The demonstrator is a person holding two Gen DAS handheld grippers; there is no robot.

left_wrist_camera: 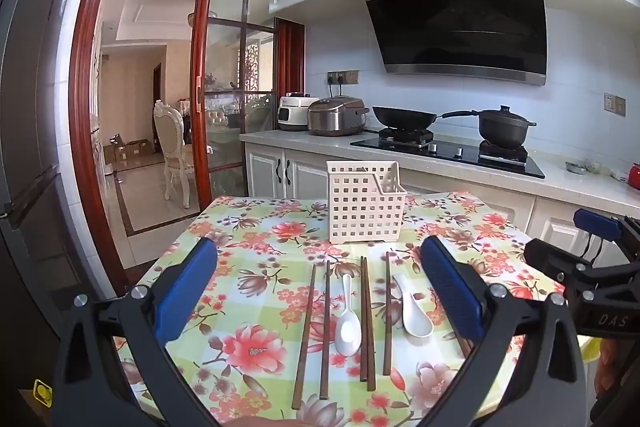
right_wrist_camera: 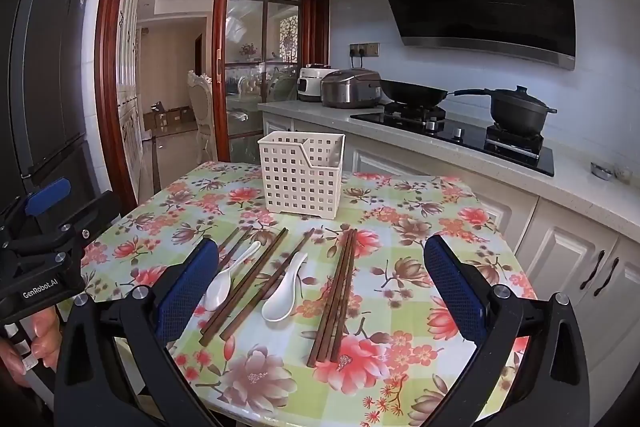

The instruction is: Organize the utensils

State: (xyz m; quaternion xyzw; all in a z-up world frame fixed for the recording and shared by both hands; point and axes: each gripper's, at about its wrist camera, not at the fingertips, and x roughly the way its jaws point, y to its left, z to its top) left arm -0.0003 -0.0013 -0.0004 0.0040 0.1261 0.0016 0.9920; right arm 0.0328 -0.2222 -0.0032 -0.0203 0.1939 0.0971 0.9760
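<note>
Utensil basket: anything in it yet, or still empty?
Looks empty. The basket stands upright, and nothing shows above its rim or through its holes. Chopsticks and both spoons lie on the table.

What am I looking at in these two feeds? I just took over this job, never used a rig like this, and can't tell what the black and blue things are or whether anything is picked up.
Each feed comes from a fisheye camera mounted on a hand-held gripper, looking forward along its two blue-padded fingers. There is no robot arm; a person holds one gripper in each hand. The first feed belongs to the left gripper, the second to the right gripper. Each gripper also shows at the edge of the other's view.

Both are open and hold nothing.

Below them is a table with a floral tablecloth. On it stand a white perforated utensil holder, two white spoons and several brown chopsticks, all lying loose. A kitchen counter with a stove is behind.
</note>
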